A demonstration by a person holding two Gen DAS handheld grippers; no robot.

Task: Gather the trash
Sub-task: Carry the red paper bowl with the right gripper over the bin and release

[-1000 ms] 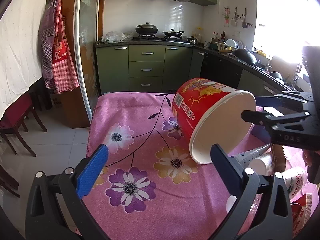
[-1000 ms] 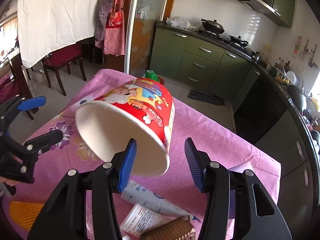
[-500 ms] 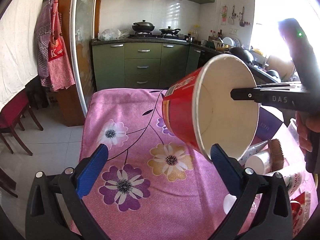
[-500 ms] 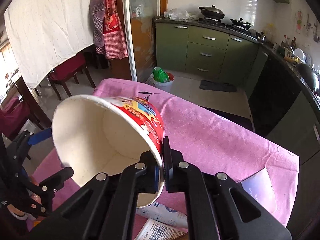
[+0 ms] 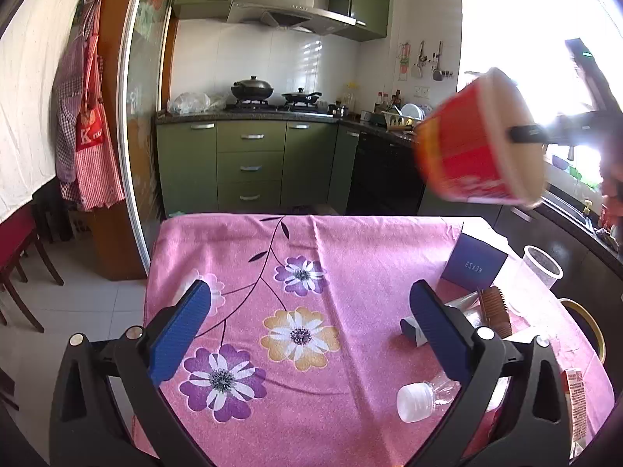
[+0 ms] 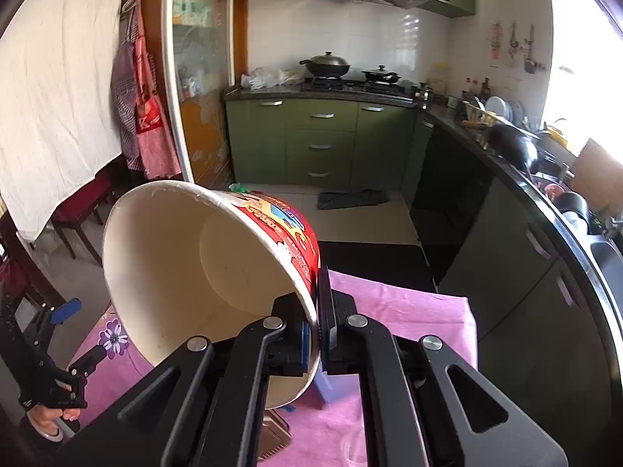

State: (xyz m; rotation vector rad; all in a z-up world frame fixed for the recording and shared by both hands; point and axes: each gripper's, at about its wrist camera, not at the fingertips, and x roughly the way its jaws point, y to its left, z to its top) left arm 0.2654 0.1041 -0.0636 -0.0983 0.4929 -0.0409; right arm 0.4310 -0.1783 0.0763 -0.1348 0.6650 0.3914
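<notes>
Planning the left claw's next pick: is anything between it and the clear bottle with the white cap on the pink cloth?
Nothing visible blocks it. The left claw is open above the pink tablecloth, and the bottle lies beside its right finger, partly hidden behind it. The right claw holds the red bowl in the air.

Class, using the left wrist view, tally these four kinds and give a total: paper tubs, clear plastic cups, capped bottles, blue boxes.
red paper tub: 1
clear plastic cup: 1
white-capped bottle: 1
blue box: 1
Total: 4
</notes>
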